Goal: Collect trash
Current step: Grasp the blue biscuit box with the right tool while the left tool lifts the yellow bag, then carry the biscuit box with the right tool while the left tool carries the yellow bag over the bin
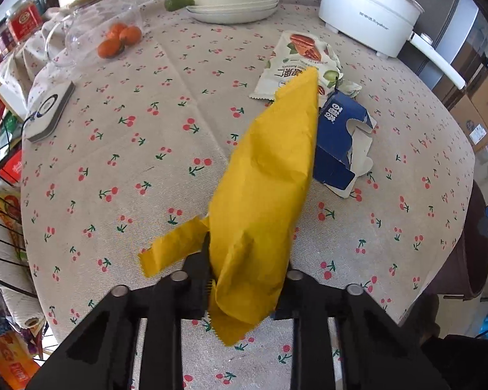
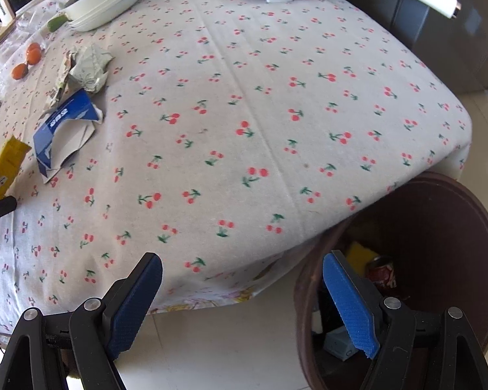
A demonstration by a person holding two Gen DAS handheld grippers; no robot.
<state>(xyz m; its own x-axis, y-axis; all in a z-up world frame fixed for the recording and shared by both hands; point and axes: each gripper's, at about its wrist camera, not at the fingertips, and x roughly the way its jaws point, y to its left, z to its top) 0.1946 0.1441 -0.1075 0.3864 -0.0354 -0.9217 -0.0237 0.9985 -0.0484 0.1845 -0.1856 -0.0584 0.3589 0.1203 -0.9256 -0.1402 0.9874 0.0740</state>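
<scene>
Cherry-print tabletop (image 2: pixel 244 104): torn blue carton (image 1: pixel 340 143) and snack wrapper (image 1: pixel 296 61) ahead-right of left jaws; oranges (image 1: pixel 118 39), stacked plates (image 1: pixel 234 9) beyond.

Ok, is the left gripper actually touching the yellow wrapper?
Touching. The left wrist view shows the left gripper shut on the yellow wrapper, lifted above the tablecloth.

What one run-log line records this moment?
left gripper: shut on yellow wrapper | right gripper: open, empty, by bin | on table: blue carton, nut bag
</scene>
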